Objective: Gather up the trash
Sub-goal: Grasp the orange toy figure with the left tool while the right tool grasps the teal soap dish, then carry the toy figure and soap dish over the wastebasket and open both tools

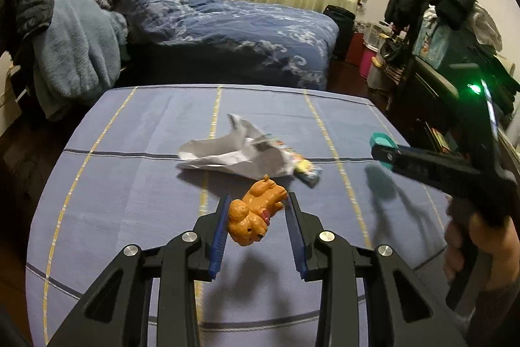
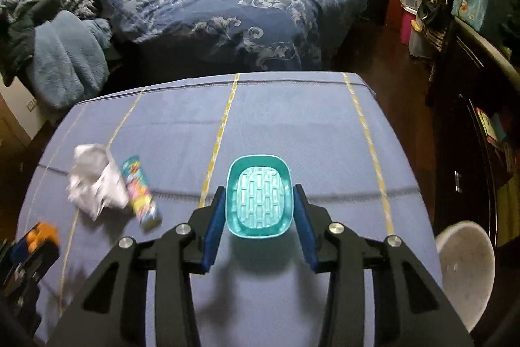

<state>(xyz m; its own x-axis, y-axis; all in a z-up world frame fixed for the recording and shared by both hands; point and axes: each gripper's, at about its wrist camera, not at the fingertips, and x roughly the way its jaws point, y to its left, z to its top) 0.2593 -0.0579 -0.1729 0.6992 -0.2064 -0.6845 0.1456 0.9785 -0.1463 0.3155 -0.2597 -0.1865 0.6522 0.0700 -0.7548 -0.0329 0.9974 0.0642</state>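
My left gripper (image 1: 258, 197) is shut on an orange toy dog (image 1: 256, 210), held a little above the blue checked tablecloth (image 1: 130, 168). Just beyond it lie a crumpled white paper (image 1: 234, 155) and a colourful snack wrapper (image 1: 304, 169). My right gripper (image 2: 259, 189) is shut on a teal soap dish (image 2: 258, 200), its pads against the dish's two sides, also off the cloth. The left wrist view shows this gripper (image 1: 380, 148) coming in from the right, held by a hand (image 1: 481, 249). In the right wrist view the paper (image 2: 94, 184) and wrapper (image 2: 141, 194) lie to the left.
A white round bin (image 2: 464, 275) stands off the table's right front corner. A bed with a blue quilt (image 1: 227, 28) lies behind the table, with clothes heaped on the left (image 1: 74, 54). Dark shelves and hanging coats (image 1: 438, 21) line the right side.
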